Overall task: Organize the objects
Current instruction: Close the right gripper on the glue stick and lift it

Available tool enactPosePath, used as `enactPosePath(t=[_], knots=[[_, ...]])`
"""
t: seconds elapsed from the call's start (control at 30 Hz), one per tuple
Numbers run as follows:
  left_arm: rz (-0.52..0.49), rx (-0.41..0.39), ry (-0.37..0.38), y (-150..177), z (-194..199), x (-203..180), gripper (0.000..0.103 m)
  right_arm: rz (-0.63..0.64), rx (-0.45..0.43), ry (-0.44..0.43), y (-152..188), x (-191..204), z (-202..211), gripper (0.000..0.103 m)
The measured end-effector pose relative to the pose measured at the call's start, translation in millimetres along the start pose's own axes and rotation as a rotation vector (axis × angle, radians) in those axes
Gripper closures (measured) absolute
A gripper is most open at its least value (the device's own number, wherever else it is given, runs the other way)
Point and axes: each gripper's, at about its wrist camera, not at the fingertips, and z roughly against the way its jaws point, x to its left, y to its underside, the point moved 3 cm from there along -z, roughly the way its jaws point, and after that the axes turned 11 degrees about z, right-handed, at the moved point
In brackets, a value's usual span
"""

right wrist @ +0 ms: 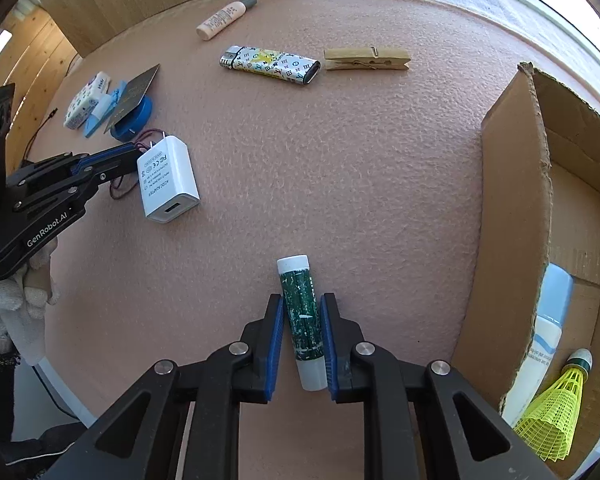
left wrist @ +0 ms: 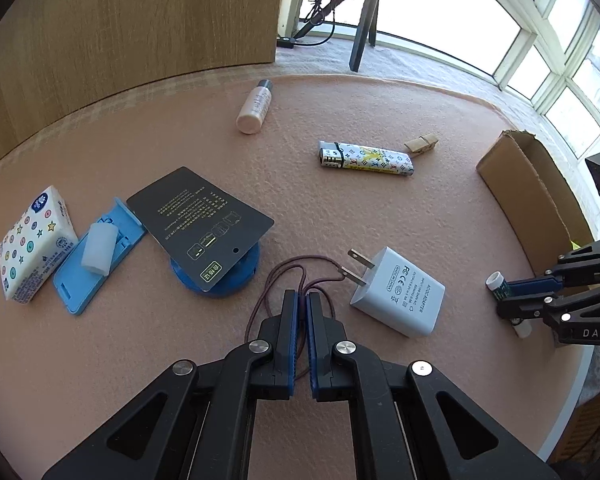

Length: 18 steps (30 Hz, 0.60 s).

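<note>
My left gripper (left wrist: 302, 298) is shut on a thin maroon hair tie (left wrist: 296, 272) lying on the pink table, just left of a white charger plug (left wrist: 396, 292). In the right wrist view my right gripper (right wrist: 302, 308) is shut on a green and white tube (right wrist: 302, 312) resting on the table; the left gripper (right wrist: 130, 152) shows at the left beside the charger (right wrist: 166, 180). A cardboard box (right wrist: 516, 208) stands at the right, holding a white bottle (right wrist: 540, 340) and a yellow shuttlecock (right wrist: 560, 408).
On the table lie a patterned lighter (left wrist: 366, 159), a wooden clothespin (left wrist: 422, 144), a peach tube (left wrist: 254, 108), a black card (left wrist: 200, 224) on a blue disc, a blue holder (left wrist: 96, 260) and a tissue pack (left wrist: 34, 244). A tripod (left wrist: 364, 20) stands behind.
</note>
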Motion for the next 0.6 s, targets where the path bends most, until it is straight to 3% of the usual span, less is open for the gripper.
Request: enactPosePath(t=[0.23,0.4,0.6], knots=[[0.069,-0.059,0.023,16.7,39.9,10.1,0.099,-0.054,-0.059,-0.031,4.1,-8.2,5.3,0.089],[0.078,-0.108,0.032,20.7,70.7,7.0,0.099,-0.086,-0.124,-0.059,35.1,5.2,22.1,0.089],[0.080,-0.143,0.051,20.1,92.0,-5.5,0.099,-0.121,-0.204,-0.077,35.4,12.8,39.6,0.089]])
